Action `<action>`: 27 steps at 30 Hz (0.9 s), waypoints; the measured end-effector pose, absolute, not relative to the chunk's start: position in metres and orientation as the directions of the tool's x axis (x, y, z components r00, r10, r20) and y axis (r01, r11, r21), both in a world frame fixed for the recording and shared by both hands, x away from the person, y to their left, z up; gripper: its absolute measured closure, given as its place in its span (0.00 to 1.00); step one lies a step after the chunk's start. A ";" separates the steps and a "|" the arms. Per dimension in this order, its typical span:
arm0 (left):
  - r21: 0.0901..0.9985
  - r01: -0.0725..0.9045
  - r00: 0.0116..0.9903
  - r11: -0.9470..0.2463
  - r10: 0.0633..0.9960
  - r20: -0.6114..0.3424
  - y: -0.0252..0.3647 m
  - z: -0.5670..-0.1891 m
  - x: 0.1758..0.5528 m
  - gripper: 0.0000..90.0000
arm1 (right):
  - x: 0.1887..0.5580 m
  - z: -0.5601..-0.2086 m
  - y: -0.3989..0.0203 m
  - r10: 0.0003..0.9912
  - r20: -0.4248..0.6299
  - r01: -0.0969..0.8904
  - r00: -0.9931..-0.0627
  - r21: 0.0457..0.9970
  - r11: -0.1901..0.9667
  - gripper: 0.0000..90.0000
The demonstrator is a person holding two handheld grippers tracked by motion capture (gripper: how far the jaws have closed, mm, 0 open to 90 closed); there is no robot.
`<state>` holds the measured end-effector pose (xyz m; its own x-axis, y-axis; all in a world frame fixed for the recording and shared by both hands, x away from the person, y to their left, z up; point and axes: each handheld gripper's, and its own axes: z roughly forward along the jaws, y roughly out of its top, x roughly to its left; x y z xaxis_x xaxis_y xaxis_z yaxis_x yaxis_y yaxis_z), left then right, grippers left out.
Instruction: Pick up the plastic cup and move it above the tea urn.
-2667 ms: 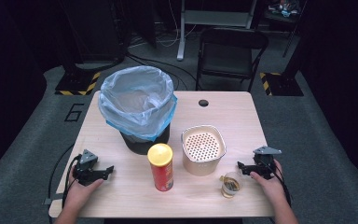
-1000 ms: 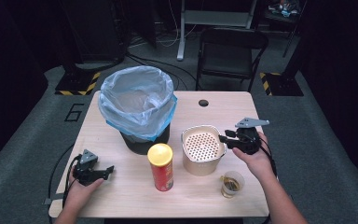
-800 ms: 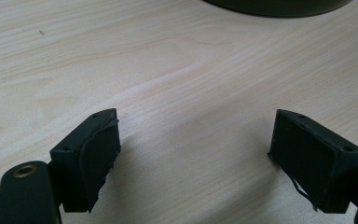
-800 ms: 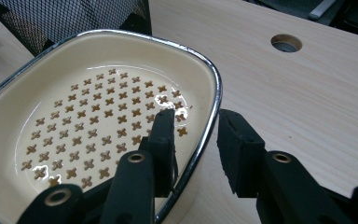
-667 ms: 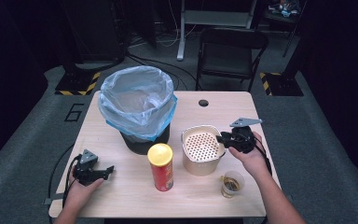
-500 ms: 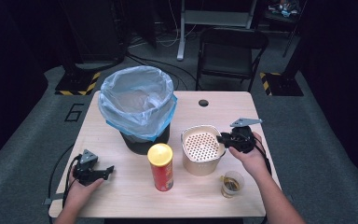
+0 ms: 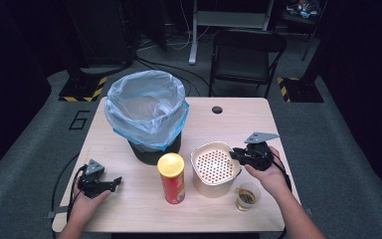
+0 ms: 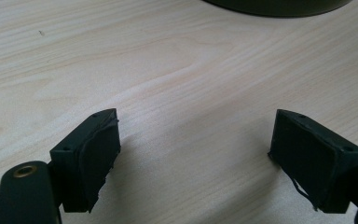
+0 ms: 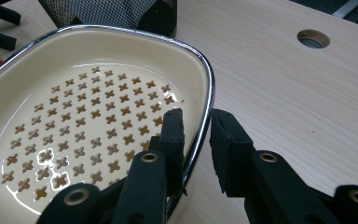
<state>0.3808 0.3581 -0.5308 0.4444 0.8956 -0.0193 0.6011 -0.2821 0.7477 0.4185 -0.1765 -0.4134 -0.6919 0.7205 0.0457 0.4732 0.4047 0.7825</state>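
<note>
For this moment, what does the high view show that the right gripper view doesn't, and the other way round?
Only the high view takes in the bag-lined bin, the whole red can, the cup of amber liquid and the left tool resting open on the table. Only the right gripper view shows the grip up close: one jaw inside and one outside the chrome rim of the cream perforated container, closed on it. Both show that container, the right tool at its rim, the wooden table and its cable hole.
</note>
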 end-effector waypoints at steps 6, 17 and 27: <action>0.747 0.601 0.444 -0.283 0.896 -0.019 0.358 -0.531 0.381 0.17 | 0.414 -0.415 -0.180 0.714 0.057 0.467 -0.698 0.791 0.394 0.81; 0.747 0.601 0.445 -0.283 0.896 -0.019 0.358 -0.531 0.381 0.17 | 0.374 -0.404 -0.210 0.752 0.055 0.402 -0.657 0.869 0.288 0.42; 0.747 0.602 0.441 -0.282 0.897 -0.016 0.357 -0.531 0.381 0.17 | 0.331 -0.431 -0.219 0.742 0.048 0.414 -0.669 0.853 0.318 0.32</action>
